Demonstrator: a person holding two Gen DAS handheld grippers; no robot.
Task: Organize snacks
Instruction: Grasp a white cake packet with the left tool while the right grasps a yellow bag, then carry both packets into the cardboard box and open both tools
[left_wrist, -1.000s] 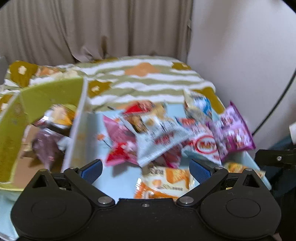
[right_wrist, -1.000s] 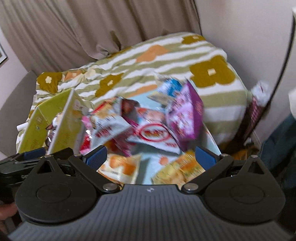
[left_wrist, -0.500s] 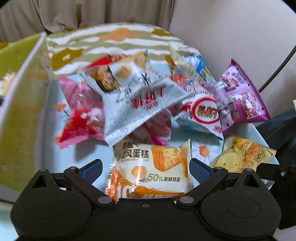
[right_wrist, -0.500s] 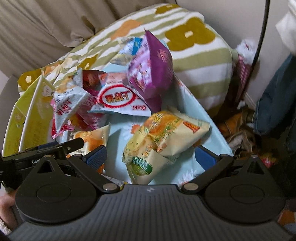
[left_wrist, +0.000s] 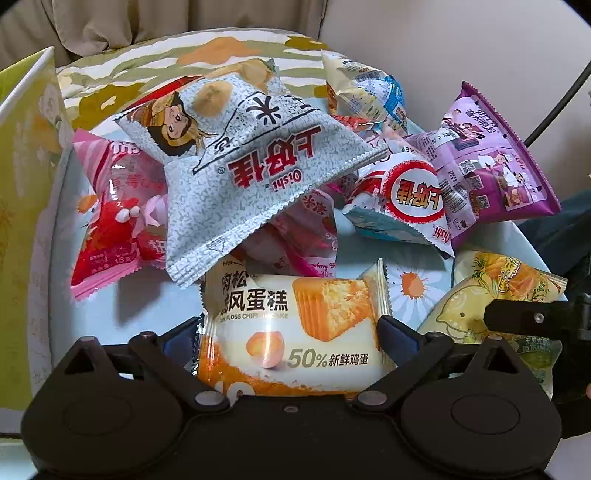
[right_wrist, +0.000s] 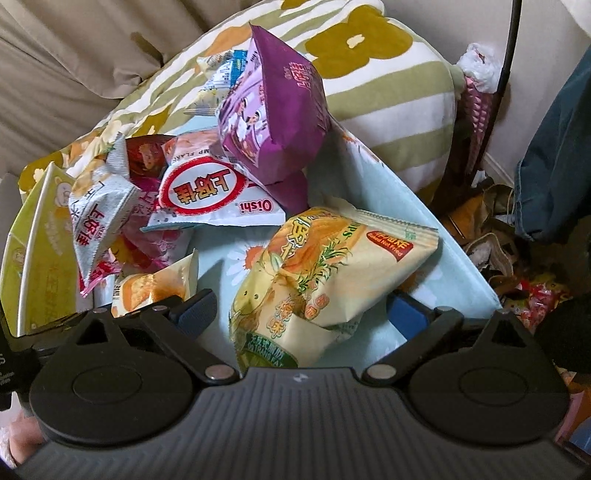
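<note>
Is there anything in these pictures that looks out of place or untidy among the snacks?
Yes. The snacks lie in a loose heap on the light blue tray, not sorted. The grey rice cracker bag rests tilted on top of pink packets, and the purple bag stands on edge against the others. No packet looks torn or spilled.

A lived-in home bedroom: a bed under a quilt striped green and white with mustard flowers stands against beige curtains and a plain wall. Snack packets are heaped on a pale blue daisy-print cloth at the bed's near edge; clutter crowds the floor beside it.
</note>
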